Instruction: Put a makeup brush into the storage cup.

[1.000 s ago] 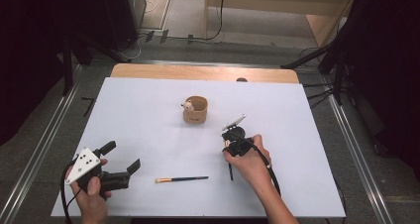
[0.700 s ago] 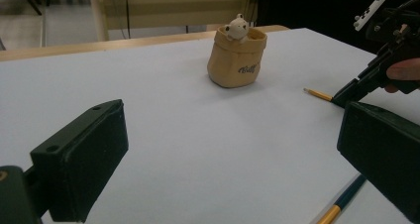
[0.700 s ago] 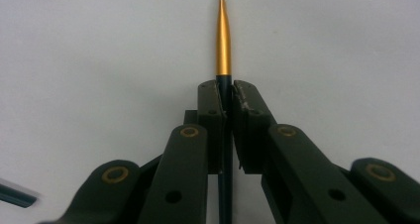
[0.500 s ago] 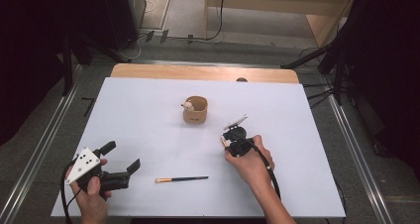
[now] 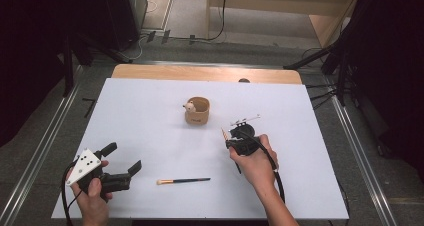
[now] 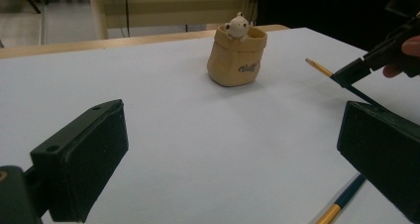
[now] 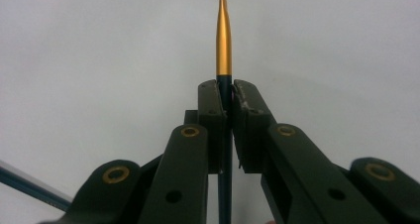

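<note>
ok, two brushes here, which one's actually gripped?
The brush clamped between the right gripper's jaws, gold ferrule and tip sticking out towards the small bag. The other brush lies loose on the table, between the two hands.

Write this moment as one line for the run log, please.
right gripper: shut on brush | left gripper: open, holds nothing | second brush: lies on table | pouch: upright

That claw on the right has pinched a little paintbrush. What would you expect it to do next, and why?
Probably carry it toward the small tan pot and tip it in. The right claw is shut on one brush, lifted off the white table, its tip aimed roughly toward the pot. A second brush lies flat nearby, and the left claw waits open.
</note>
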Demonstrator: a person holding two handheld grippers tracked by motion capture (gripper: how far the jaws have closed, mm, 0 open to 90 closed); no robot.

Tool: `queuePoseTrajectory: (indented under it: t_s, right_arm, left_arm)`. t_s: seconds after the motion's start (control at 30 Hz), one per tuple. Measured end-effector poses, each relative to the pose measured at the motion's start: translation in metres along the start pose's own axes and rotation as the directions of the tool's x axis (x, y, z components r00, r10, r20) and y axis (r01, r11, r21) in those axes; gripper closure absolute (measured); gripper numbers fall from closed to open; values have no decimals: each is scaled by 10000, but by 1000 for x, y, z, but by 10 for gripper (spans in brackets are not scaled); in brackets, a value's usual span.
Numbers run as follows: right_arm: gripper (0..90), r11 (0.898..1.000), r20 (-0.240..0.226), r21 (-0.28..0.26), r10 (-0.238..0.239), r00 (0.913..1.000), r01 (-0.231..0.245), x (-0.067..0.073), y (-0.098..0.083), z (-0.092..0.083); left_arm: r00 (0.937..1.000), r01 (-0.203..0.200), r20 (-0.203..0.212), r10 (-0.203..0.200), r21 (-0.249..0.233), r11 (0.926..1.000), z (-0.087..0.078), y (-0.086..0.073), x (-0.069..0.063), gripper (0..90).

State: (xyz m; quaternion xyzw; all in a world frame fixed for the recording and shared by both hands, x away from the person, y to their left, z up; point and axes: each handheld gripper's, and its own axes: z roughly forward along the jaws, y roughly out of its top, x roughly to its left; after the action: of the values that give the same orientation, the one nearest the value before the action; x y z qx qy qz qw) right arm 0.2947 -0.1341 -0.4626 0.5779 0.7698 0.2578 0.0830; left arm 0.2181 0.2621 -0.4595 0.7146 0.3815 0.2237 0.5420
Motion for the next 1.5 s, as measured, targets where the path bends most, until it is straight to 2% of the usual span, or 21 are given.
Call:
queuePoseTrajectory:
  t_s: [0.03,0.17,0.23,0.3,0.33,0.43,0.47,0.5,0.53,0.63,0.67,0.7,0.77,0.8,0.83,0.87,0.93,1.07,1.17,1.27,1.5]
  right_arm:
    - [848,9991,-128,-431,11,9999,-17,-1,1,-4]
    - [849,9964,-253,-833,136,9996,-157,-1,1,-8]
    - [849,9910,-368,-1331,66,9993,-114,-3,0,-12]
    - [848,9893,-433,-1452,57,9990,-119,-3,0,-13]
    - [849,9839,-521,-1782,23,9986,-116,-4,-1,-14]
    - [848,9743,-699,-2247,-34,9976,-124,-4,-1,-17]
    - [848,9743,-699,-2247,-34,9976,-124,-4,-1,-17]
    - [849,9673,-913,-2525,-7,9958,-225,-5,-1,-19]
    - [849,9673,-913,-2525,-7,9958,-225,-5,-1,-19]
    - [848,9530,-920,-3021,-79,9957,-204,-5,-2,-22]
    - [848,9422,-1054,-3332,-17,9944,-338,-5,-2,-24]
    - [848,9422,-1054,-3332,-17,9944,-338,-5,-2,-24]
    - [848,9295,-1225,-3656,44,9925,-492,-6,-2,-26]
    - [848,9295,-1225,-3656,44,9925,-492,-6,-2,-26]
    - [848,9244,-1177,-3786,11,9931,-459,-6,-2,-27]
    - [848,9121,-1146,-4078,-49,9934,-425,-6,-2,-28]
    - [848,9078,-1158,-4174,-91,9932,-403,-6,-2,-28]
    - [848,8863,-1097,-4616,-164,9938,-363,-5,-2,-31]
    - [848,8748,-1142,-4829,-196,9933,-383,-4,-1,-32]
    - [849,8723,-1250,-4872,-234,9919,-408,-4,0,-33]
    - [849,8439,-1369,-5338,-231,9903,-541,-5,1,-35]
  left_arm:
    - [10000,-18,-15,18,7,10000,0,0,0,0]
    - [10000,-12,-12,12,-1,10000,0,0,0,0]
    - [10000,-13,-8,13,6,10000,0,0,0,0]
    - [10000,-43,-20,43,11,10000,0,0,-1,0]
    - [10000,-52,-24,52,13,10000,0,0,-1,0]
    - [10000,-79,-23,79,54,10000,0,0,-1,0]
    - [10000,-66,-16,66,33,10000,0,0,-1,0]
    - [10000,-64,-11,64,49,10000,0,0,-1,0]
    - [10000,-80,-10,80,41,10000,0,0,-1,0]
    - [10000,-70,8,70,58,10000,0,0,-1,0]
    - [10000,-71,2,70,70,10000,0,0,-1,0]
    - [10000,-77,11,77,65,9999,0,0,-1,0]
    - [10000,-81,5,81,62,9999,0,0,-2,0]
    - [10000,-81,5,81,62,9999,0,0,-2,0]
    - [10000,-59,12,59,41,10000,0,0,-2,0]
    - [10000,-42,-3,42,28,10000,0,0,-1,0]
    - [10000,-44,-18,44,21,10000,-1,0,-1,0]
    - [10000,-44,-11,44,25,10000,-2,0,0,0]
    - [10000,-40,-3,40,14,10000,-1,0,0,0]
    - [10000,-39,18,39,-8,10000,-2,1,0,0]
    - [10000,-17,33,17,-13,10000,-1,1,0,0]
